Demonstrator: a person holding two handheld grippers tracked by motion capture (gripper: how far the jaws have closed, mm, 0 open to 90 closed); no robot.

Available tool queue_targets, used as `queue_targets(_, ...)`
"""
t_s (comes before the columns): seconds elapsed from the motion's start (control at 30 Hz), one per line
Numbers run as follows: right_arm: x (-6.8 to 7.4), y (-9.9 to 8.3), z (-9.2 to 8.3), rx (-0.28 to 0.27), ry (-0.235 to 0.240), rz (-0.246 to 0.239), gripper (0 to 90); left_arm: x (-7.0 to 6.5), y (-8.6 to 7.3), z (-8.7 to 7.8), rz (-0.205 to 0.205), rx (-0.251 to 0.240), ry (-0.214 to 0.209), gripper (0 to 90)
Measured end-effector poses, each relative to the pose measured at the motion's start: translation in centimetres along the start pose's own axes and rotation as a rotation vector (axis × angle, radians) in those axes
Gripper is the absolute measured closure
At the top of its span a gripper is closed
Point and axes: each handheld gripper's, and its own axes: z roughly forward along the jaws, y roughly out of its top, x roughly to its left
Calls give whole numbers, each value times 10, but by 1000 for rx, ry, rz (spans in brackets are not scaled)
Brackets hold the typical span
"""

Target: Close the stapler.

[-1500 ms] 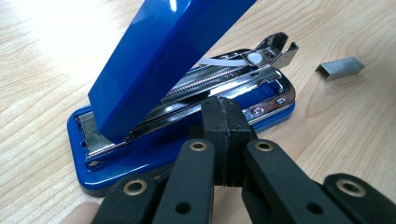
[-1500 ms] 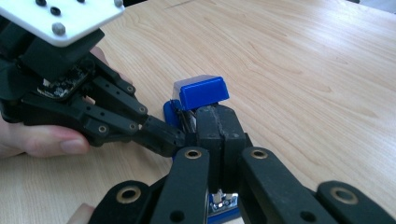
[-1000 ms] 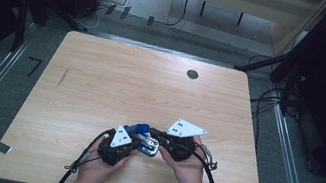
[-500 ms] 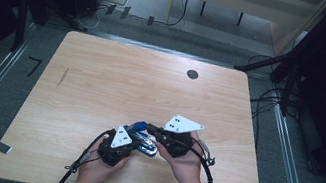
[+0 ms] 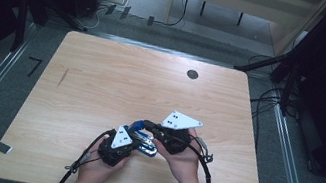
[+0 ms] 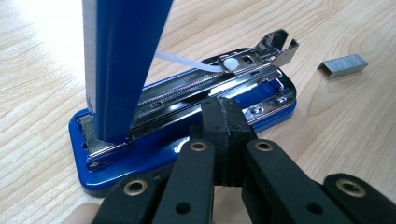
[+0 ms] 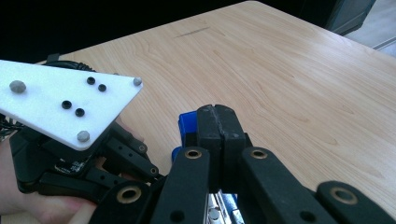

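Now both grippers, jaws closed on nothing, meet at an opened blue stapler [image 6: 187, 135] near the table's [image 5: 101, 85] front edge.
Seen from above, the stapler [image 5: 141, 143] lies at about 6 o'clock on the table, between the left gripper [image 5: 127, 142] and right gripper [image 5: 149, 125]. In the left gripper view its base runs from 8 toward 2 o'clock, the lid [image 6: 123, 60] stands up at the 8 o'clock end, and a strip of staples [image 6: 343, 65] lies apart at 2 o'clock. Left gripper [image 6: 223, 109] tips touch the base; right gripper [image 7: 217, 119] tips sit at the lid's top.
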Motion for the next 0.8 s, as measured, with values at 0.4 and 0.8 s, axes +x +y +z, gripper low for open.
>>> queue_targets(0.4,2,4,5,-14,1,2,900,0,0,0,-1,0,-1,900)
queue_targets(0.8,4,12,13,-30,7,-5,900,0,0,0,3,-2,4,900)
